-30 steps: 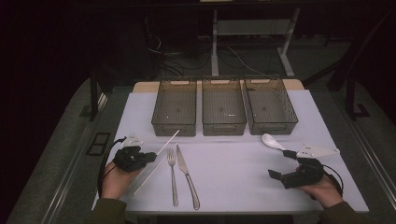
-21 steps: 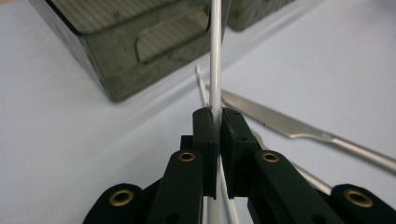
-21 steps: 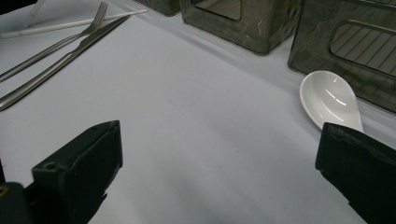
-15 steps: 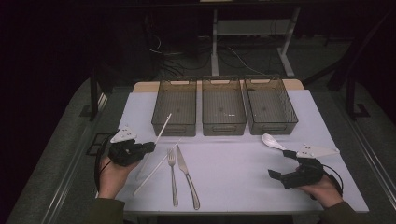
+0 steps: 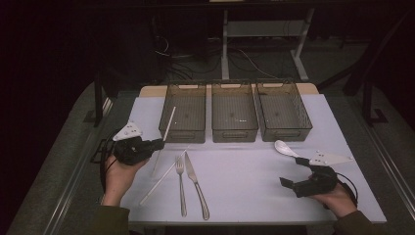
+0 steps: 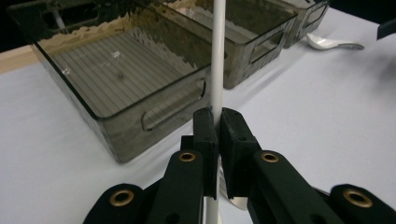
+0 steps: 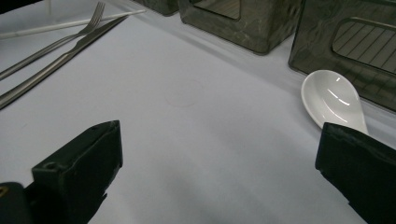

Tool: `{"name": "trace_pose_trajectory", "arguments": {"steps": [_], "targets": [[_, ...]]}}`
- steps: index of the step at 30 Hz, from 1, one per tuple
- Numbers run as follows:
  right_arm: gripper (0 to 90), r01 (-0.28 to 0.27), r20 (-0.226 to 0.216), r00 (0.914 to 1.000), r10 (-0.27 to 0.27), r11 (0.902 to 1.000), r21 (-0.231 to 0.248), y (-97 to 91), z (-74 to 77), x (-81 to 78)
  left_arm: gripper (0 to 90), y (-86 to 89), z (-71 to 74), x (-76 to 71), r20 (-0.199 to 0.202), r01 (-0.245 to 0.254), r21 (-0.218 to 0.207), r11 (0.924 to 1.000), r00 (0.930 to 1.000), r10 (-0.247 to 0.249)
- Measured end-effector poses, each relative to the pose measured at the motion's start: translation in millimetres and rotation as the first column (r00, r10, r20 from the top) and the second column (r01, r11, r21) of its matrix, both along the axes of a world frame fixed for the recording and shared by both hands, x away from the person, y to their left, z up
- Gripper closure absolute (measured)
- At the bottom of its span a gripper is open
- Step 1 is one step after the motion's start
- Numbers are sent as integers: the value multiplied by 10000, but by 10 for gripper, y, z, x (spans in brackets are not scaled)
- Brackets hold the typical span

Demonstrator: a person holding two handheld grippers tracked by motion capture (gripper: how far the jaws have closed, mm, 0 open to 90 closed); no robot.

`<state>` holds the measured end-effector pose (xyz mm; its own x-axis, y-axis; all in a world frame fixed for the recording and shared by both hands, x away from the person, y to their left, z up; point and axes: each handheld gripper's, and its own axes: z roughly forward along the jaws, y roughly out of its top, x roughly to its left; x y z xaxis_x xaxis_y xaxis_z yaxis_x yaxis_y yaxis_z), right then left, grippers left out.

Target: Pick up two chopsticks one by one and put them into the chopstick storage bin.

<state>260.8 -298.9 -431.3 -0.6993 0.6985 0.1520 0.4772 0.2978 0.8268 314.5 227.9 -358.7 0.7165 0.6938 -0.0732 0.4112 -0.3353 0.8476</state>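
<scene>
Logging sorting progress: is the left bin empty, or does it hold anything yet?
Empty. The left bin shows only its bare ribbed floor; the white chopstick clamped in the left gripper is outside it.

A rectangular bench (image 5: pixel 254 181) covered by a pale lilac-white sheet is seen from above, with a strip of light wooden top (image 5: pixel 147 91) left bare at its far edge. The bench is surrounded by a grey carpeted floor (image 5: pixel 63 161), which is lit near the bench and lost in darkness farther off. Behind the bench, a white metal frame with an upright post and a crossbar (image 5: pixel 226 44) is seen, and loose dark and pale cables (image 5: pixel 171 56) are spread on the floor beside it. Dark slanting legs (image 5: pixel 364 73) are seen at the right. The far background is left almost black.
</scene>
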Motion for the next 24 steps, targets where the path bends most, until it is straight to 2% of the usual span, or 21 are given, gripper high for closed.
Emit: {"name": "trace_pose_trajectory", "arguments": {"steps": [4, 11, 17, 24], "targets": [[8, -50, -16, 10000, 50, 9999, -124, 35, -31, 14, 844, -10, 44, 46, 85, 111, -8, 9999, 9999, -111], [7, 12, -151, 9999, -12, 10000, -2, 54, -54, 15, 844, -71, 106, 118, 162, 311, -138, 9994, 9994, -309], [8, -132, -194, 9997, 128, 9997, -219, 110, -73, -9, 844, -120, 124, 172, 210, 434, -258, 9987, 9989, -429], [8, -54, -188, 9998, 51, 9999, -148, 100, -64, -9, 844, -184, 209, 273, 326, 527, -337, 9980, 9981, -516]]}}
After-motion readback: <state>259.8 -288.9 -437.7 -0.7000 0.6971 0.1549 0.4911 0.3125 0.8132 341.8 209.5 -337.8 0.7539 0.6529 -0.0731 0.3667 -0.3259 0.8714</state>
